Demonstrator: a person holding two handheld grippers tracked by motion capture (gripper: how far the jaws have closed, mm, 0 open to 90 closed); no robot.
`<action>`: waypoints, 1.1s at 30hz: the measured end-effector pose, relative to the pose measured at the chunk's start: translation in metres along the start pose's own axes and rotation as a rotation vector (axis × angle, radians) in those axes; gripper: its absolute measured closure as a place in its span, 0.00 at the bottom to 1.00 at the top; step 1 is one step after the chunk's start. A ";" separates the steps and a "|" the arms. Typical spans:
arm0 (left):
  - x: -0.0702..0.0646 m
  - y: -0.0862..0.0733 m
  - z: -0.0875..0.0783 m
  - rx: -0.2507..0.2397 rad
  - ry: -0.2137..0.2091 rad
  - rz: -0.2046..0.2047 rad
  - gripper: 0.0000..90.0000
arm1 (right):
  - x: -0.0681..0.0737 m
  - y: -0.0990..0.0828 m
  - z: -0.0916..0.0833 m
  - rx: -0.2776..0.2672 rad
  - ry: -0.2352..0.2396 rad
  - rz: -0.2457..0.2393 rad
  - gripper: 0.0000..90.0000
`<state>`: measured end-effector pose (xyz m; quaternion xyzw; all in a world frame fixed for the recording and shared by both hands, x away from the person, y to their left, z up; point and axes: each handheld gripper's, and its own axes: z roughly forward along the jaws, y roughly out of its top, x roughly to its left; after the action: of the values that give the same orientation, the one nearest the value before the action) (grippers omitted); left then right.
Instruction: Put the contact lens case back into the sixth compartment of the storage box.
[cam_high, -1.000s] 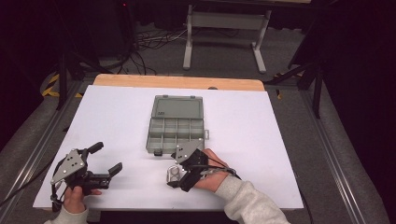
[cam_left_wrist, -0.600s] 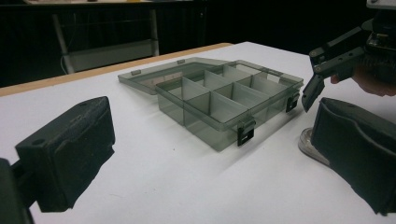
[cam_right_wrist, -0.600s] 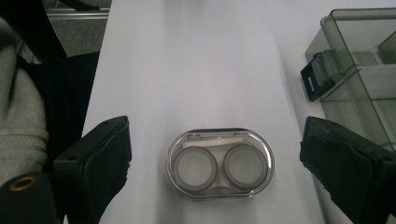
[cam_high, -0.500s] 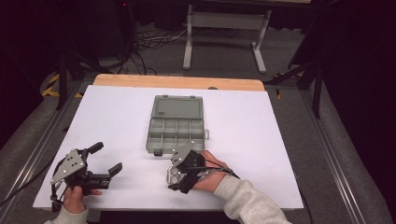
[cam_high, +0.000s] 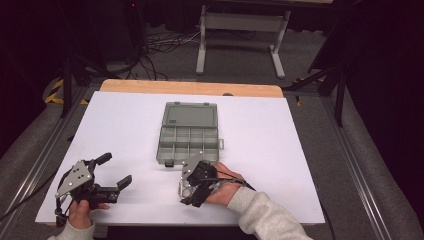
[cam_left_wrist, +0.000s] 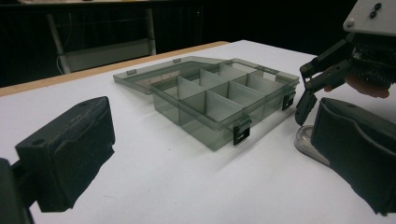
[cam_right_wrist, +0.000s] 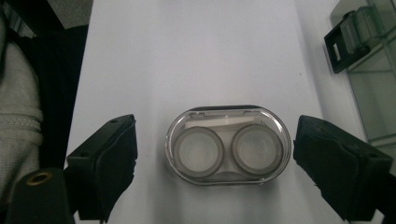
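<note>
Light: my white worktop (cam_high: 125, 130) is evenly bright from overhead; the room behind it is nearly black.
Shadows: soft and short under my tongs and the grey box (cam_left_wrist: 219, 100).
Glare: faint sheen on the clear case (cam_right_wrist: 228, 145).
Focus: my own jaws, close to the lens, look soft.
Quality: the high view is grainy and low in detail.

Both tools gape wide: left tool (cam_high: 116, 171) level, right tool (cam_high: 186, 189) tipped downward.
</note>
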<state>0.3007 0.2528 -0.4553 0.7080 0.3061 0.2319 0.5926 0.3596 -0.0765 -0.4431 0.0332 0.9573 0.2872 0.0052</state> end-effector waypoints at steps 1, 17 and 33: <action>0.000 0.000 0.000 -0.001 0.001 -0.001 0.00 | 0.000 0.000 0.001 0.005 0.007 0.000 0.17; 0.001 0.000 0.000 -0.004 0.003 -0.002 0.00 | -0.004 -0.001 0.009 0.065 -0.013 -0.013 0.29; 0.001 0.000 0.000 -0.006 0.005 -0.009 0.00 | -0.001 0.002 0.002 0.057 -0.037 -0.031 0.29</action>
<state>0.3011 0.2534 -0.4556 0.7044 0.3102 0.2316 0.5950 0.3612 -0.0741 -0.4441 0.0239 0.9652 0.2590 0.0263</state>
